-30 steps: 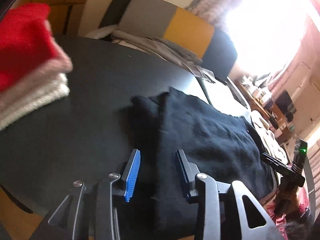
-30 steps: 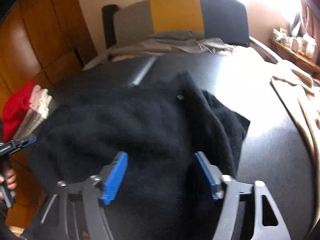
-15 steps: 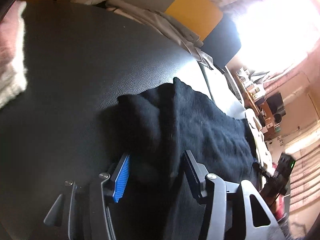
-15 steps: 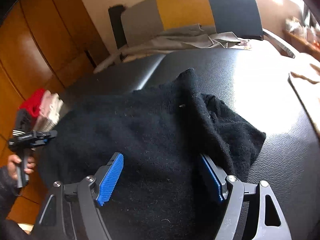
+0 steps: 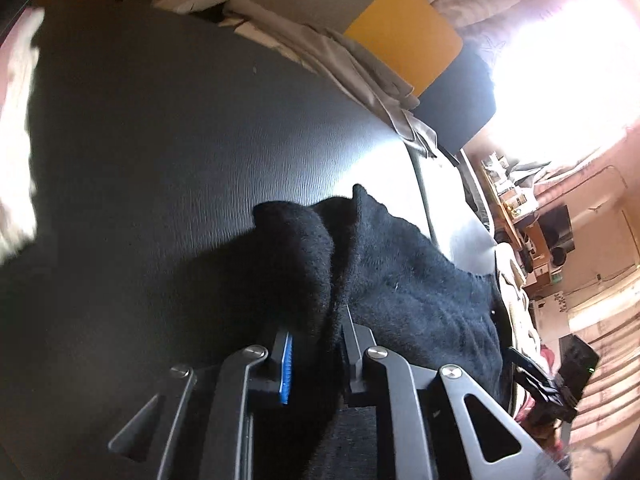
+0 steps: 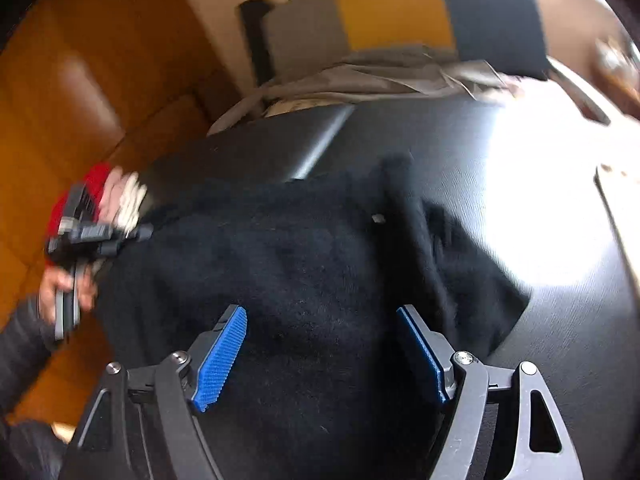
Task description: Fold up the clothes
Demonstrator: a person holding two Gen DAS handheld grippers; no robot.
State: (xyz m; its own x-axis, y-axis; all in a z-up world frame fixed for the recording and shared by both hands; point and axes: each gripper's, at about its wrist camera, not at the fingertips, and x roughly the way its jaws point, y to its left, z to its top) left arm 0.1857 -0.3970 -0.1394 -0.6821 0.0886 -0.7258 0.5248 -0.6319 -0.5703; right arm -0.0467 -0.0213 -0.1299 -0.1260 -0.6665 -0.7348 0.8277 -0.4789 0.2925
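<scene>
Black sweater [image 5: 400, 280] fold between closing left gripper [image 5: 316, 344] jaws — right gripper [image 6: 324, 344] wide, empty.

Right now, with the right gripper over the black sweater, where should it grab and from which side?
Probably the raised ridge of the black sweater, just beyond the open right gripper. It stands proud of the table, so come down from above with the pads on either side. The left gripper is closing on the opposite edge.
</scene>
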